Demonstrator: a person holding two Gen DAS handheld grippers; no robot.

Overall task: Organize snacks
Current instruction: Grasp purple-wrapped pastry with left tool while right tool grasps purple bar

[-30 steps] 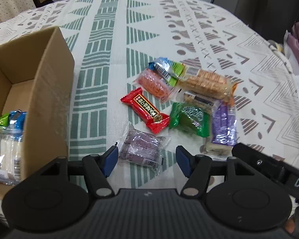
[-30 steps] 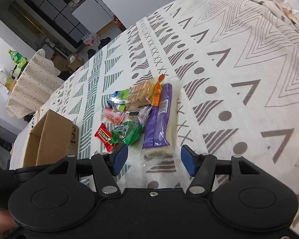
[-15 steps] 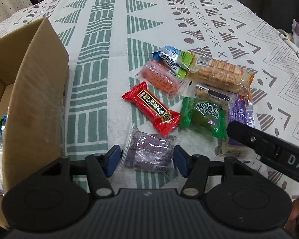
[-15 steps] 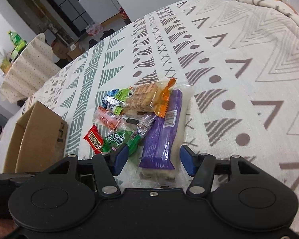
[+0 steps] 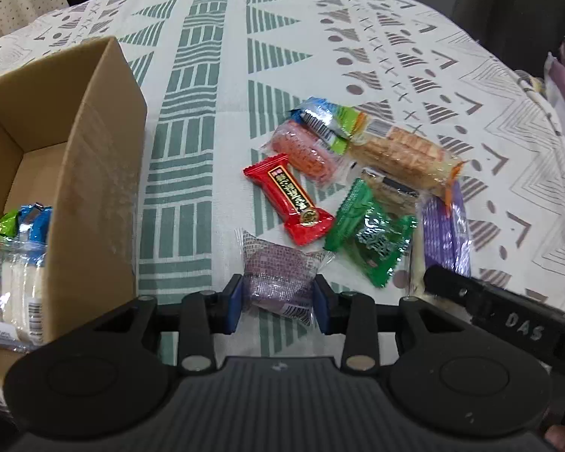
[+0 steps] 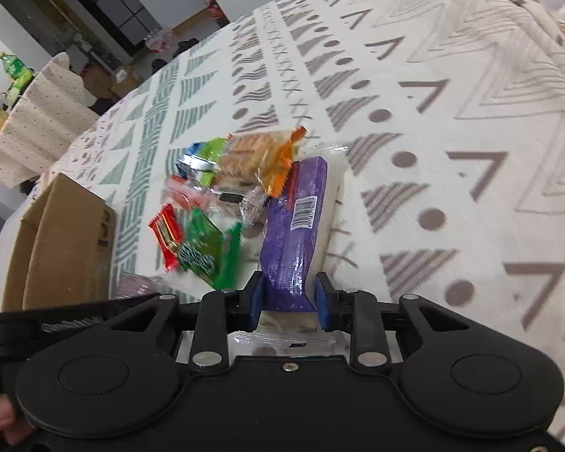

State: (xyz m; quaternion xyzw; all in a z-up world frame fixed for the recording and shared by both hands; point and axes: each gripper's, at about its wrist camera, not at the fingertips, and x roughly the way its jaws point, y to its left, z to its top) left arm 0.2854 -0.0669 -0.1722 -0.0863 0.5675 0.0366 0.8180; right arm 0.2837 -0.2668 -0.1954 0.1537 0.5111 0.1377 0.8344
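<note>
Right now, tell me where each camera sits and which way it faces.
Left wrist: on the left gripper, facing across the table; jaws pinch the purple-grey snack; cardboard box at left.
Right wrist: on the right gripper, facing across the table; jaws pinch the long purple pack; a hand shows at lower left.
Shared: the red candy, the box, and the snack pile.

Lighting: bright, even, diffuse indoor; shadows soft. Glare on glossy plastic snack wrappers [image 5: 373, 239]. Strong fisheye edge curvature; slight blur.
</note>
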